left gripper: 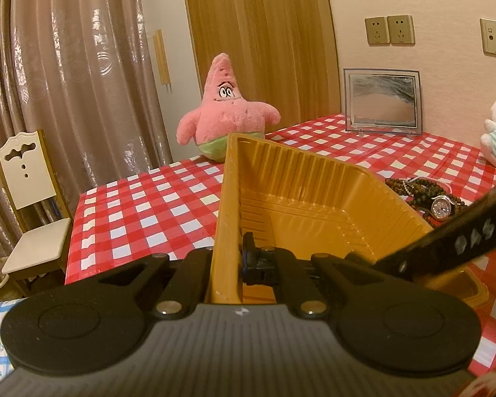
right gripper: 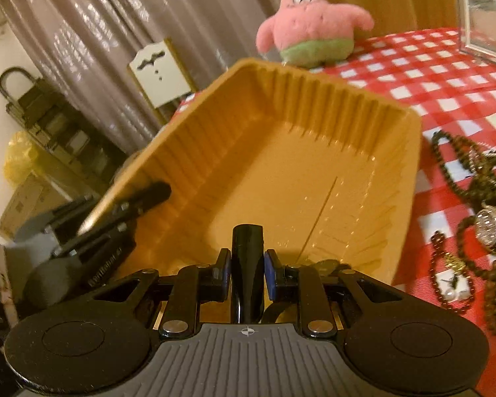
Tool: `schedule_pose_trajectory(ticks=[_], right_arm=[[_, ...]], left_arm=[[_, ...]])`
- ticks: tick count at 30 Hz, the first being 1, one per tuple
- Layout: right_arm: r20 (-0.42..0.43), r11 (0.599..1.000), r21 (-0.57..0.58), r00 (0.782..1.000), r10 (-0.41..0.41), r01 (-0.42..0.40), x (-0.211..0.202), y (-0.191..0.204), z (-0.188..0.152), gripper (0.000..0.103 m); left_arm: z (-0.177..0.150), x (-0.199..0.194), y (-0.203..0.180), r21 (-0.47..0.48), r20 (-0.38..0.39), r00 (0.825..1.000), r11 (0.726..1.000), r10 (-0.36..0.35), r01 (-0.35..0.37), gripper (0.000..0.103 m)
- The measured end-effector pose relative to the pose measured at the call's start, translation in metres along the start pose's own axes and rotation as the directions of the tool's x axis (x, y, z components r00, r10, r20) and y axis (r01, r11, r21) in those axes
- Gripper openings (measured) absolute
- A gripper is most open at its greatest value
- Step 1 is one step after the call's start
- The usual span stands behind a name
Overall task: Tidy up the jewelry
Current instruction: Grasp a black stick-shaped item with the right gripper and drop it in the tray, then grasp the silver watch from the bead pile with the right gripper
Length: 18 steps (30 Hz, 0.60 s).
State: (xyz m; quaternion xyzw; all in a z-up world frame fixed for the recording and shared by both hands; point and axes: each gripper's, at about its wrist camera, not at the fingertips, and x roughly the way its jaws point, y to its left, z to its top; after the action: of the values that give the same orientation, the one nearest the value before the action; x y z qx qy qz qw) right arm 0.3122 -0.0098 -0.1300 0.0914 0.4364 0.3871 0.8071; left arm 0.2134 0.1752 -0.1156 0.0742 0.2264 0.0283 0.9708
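Warm, yellowish indoor light fills both fisheye views, probably from overhead. The left wrist view is sharp; straight lines bow toward its dark corners. The right wrist view is smeared by motion blur, especially the jewelry (right gripper: pixel 479 218). The curtain (left gripper: pixel 66 66) shows sheen.

- Shiny taupe curtains (left gripper: pixel 66 76) hang beside a wooden wardrobe (left gripper: pixel 258 33).
- A cream chair (left gripper: pixel 29 192) stands near the desk (left gripper: pixel 142 211).
- Wall sockets (left gripper: pixel 389 29) sit on pale wallpaper under warm light.

one yellow plastic tray (left gripper: pixel 317 178), two grippers, one pink starfish plush (left gripper: pixel 226 112), one wristwatch (left gripper: pixel 442 207), one picture frame (left gripper: pixel 382 101), three wall plates, one chair (left gripper: pixel 29 195)
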Motion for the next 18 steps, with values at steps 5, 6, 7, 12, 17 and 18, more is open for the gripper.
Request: schedule_pose_trajectory(ticks=[5, 6, 7, 12, 17, 18], right_arm=[[-0.022, 1.0, -0.026, 1.0, -0.009, 0.009, 0.012, 0.005, -0.003, 0.023], [-0.018, 0.999, -0.037, 1.0, -0.007, 0.006, 0.01, 0.006, -0.003, 0.026], [-0.011, 0.999, -0.044, 1.0, 0.0, 0.0, 0.008, 0.007, -0.002, 0.032], [0.049, 0.997, -0.074, 0.999, -0.007, 0.01, -0.016, 0.009, -0.001, 0.037], [0.114, 0.994, -0.074, 0.991, -0.075, 0.084, -0.056, -0.011, -0.002, 0.037], [0.122, 0.992, -0.068, 0.988, -0.096, 0.105, -0.063, -0.017, -0.003, 0.037]], left_arm=[[0.0, 0.001, 0.001, 0.0, 0.0, 1.0, 1.0, 0.0, 0.0, 0.002], [-0.001, 0.001, 0.001, 0.001, -0.001, 1.0, 1.0, 0.0, 0.0, 0.002], [0.0, 0.001, 0.001, 0.001, -0.002, 1.0, 1.0, 0.002, -0.002, 0.002], [0.0, 0.001, 0.0, 0.001, -0.002, 1.0, 1.0, 0.005, -0.005, 0.002], [0.0, 0.002, 0.0, 0.001, -0.003, 1.0, 1.0, 0.005, -0.005, 0.002], [0.0, 0.001, 0.0, 0.0, -0.002, 1.0, 1.0, 0.005, -0.005, 0.002]])
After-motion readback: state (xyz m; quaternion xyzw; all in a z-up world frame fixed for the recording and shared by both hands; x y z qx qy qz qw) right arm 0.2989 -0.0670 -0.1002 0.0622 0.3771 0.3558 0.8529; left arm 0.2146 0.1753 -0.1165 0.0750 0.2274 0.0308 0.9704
